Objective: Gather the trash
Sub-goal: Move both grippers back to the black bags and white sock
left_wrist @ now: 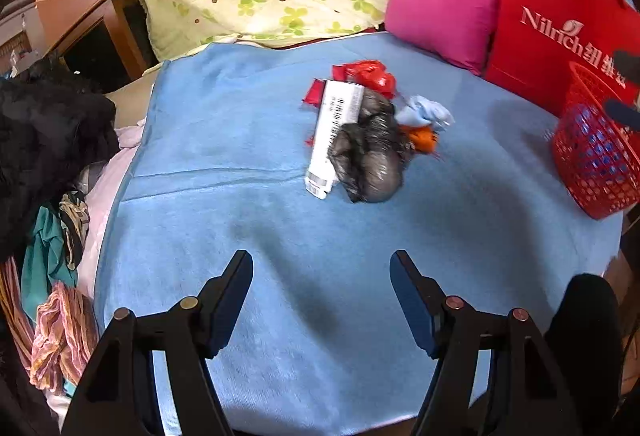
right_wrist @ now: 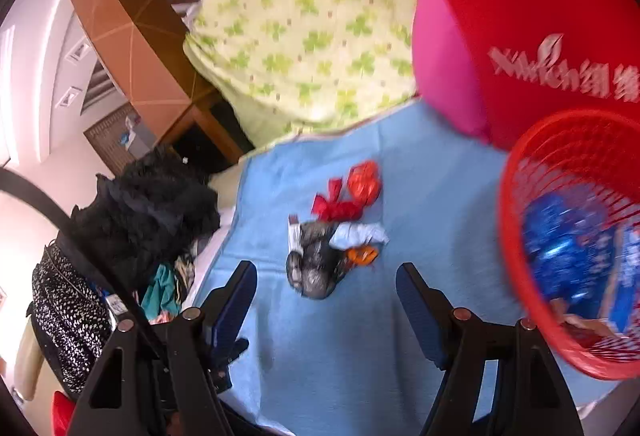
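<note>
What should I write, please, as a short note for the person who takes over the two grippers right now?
Left gripper: open, holds nothing, hangs above the blue blanket.
Right gripper: open, holds nothing.
Trash pile lies mid-blanket: white box, grey plastic bag, red wrappers, pale blue and orange scraps.
Red basket is at the right, beside the red paper bag.
Done: blue packaging is already in the basket.
Left: move the whole pile into the basket.

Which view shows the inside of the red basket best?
The right wrist view: the red basket opens toward the camera, so blue packaging inside shows, though blurred. The left wrist view catches the basket from the side at the frame edge, its contents seen only through the mesh.
</note>
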Demonstrator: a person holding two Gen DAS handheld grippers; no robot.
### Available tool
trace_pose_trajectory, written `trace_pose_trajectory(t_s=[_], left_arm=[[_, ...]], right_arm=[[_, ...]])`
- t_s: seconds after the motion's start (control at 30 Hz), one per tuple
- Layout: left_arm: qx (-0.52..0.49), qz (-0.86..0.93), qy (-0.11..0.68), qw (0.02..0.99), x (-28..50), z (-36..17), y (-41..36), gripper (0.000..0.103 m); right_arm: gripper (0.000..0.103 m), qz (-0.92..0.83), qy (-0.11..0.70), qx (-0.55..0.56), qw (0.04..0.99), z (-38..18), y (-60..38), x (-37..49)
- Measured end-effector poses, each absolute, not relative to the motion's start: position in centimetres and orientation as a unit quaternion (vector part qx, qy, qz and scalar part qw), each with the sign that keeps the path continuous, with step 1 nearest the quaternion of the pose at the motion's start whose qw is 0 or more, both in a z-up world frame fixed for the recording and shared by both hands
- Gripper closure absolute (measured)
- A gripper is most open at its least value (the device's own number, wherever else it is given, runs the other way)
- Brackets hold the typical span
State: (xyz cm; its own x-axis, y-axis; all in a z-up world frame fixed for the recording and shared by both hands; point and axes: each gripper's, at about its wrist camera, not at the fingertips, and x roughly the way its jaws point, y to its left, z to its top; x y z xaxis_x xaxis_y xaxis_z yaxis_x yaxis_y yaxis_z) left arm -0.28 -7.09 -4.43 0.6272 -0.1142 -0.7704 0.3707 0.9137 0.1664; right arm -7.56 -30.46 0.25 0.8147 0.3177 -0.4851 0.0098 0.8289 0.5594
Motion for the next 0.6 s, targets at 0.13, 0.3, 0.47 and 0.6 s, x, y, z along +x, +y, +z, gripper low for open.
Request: trace_pose_trajectory(t_s=[0.13,0.3,0.47,0.6], left_arm=[[0.151,-0.14,0.4,0.893,2.5,-4.4,-6.9,0.031],[0.164,-0.158,0.376,0.898,7.0,-4.7,-7.1,0.031],[0.199,-0.195,0.354,0.893,11.9,-5.9,-7.7,0.031],[0.221,-0.256,0.354,0.872,13.9,-6.6,-9.4,0.031]], right_arm=[[0.028,0.094,0.33,0.298,0.891,-2.2,-29.8,-3.7],[0.028,0.099,0.359,0.304,0.877,-4.8,-29.2,1.2],[0.029,0.106,0.392,0.36,0.84,-8.3,-29.9,6.4],[0.032,0.1,0.408,0.414,0.807,-10.6,-30.7,9.7]])
